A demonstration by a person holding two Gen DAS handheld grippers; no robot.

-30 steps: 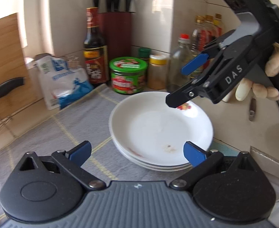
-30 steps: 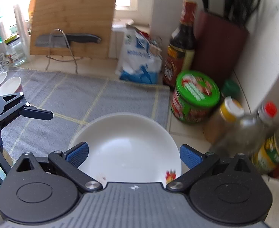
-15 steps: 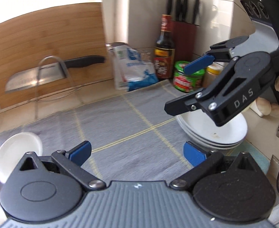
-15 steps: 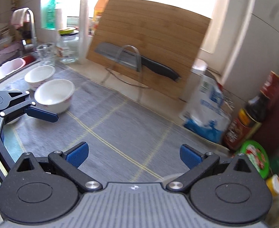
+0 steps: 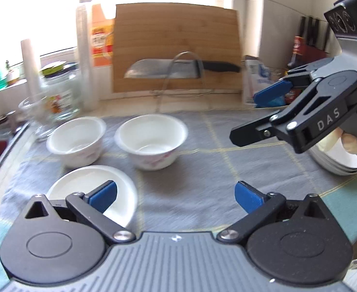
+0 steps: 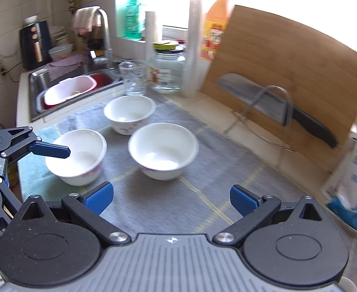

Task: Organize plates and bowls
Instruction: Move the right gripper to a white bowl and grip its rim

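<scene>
Three white bowls stand on the grey mat [image 5: 202, 165]: a far-left bowl [image 5: 76, 141], a middle bowl [image 5: 151, 141] and a near bowl [image 5: 120, 194] just under my left gripper [image 5: 176, 194], which is open and empty. The right wrist view shows the same far bowl [image 6: 129, 113], middle bowl [image 6: 163, 153] and near bowl [image 6: 78, 155]. My right gripper [image 6: 171, 199] is open, empty and above the mat. It also hangs at the right as the right gripper [image 5: 251, 114], in front of a stack of white plates [image 5: 336, 163].
A wooden cutting board [image 5: 176, 46] leans at the back, with a knife [image 5: 178, 69] on a wire stand. A glass [image 6: 133, 76] and jar [image 6: 167, 70] stand behind the bowls. The sink [image 6: 64, 90] holds a pink basin. A blue-white bag [image 6: 353, 182] is at the right.
Both views have swung left, away from the plate stack by the bottles and over to the three bowls. Both grippers stay open and empty.
</scene>
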